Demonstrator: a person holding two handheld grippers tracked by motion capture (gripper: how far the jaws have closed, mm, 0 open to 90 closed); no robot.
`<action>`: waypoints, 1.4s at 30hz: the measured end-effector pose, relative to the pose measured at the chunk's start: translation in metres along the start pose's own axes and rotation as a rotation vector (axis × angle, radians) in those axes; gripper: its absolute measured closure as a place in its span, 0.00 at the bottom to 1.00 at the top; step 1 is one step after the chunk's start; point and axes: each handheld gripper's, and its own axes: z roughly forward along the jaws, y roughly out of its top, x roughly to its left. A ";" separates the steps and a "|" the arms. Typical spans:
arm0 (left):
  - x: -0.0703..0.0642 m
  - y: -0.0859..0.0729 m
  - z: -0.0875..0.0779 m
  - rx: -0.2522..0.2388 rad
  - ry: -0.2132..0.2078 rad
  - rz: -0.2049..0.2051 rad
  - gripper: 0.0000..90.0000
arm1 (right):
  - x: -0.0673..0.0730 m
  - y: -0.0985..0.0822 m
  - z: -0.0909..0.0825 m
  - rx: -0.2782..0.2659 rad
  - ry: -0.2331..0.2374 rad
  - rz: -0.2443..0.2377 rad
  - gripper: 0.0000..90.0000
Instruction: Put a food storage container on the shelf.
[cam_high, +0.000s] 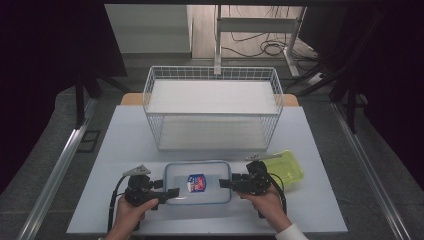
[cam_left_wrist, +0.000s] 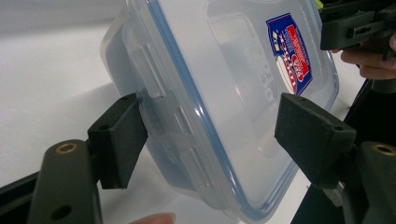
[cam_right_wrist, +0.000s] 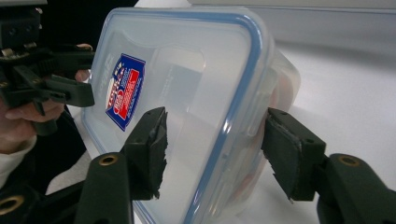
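Progress stands at an early stage: you have brought both tools to the clear lidded container (cam_high: 197, 182), which lies flat on the worktop (cam_high: 125, 130) just in front of the white wire basket (cam_high: 212, 107), and nothing has yet been lifted or opened. Your left tool (cam_high: 173, 192) straddles the container's left short end. In the left gripper view one pad (cam_left_wrist: 122, 140) touches the side clip while the other pad (cam_left_wrist: 313, 130) stands clear above the lid, so that tool is wide and holds nothing. Your right tool (cam_high: 224, 183) straddles the opposite end. In the right gripper view one pad (cam_right_wrist: 152, 149) lies against the lid and the other (cam_right_wrist: 285, 156) appears just short of the wall; I judge no firm grip there. The blue-sealed lid is still seated. A yellow-green lid (cam_high: 286, 167) lies just right of your right hand. Outstanding, in my judgement: secure both ends, then release the clips or carry the container.
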 end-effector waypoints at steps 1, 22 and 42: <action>0.000 0.000 0.000 0.000 0.000 0.000 0.29 | 0.000 0.000 0.000 0.000 0.000 0.000 0.47; -0.004 -0.003 -0.002 -0.007 0.012 0.034 0.29 | -0.003 -0.006 -0.003 0.019 0.043 0.027 0.49; 0.001 -0.005 -0.011 -0.027 -0.031 0.016 0.41 | -0.004 -0.012 -0.009 -0.002 0.067 0.017 0.55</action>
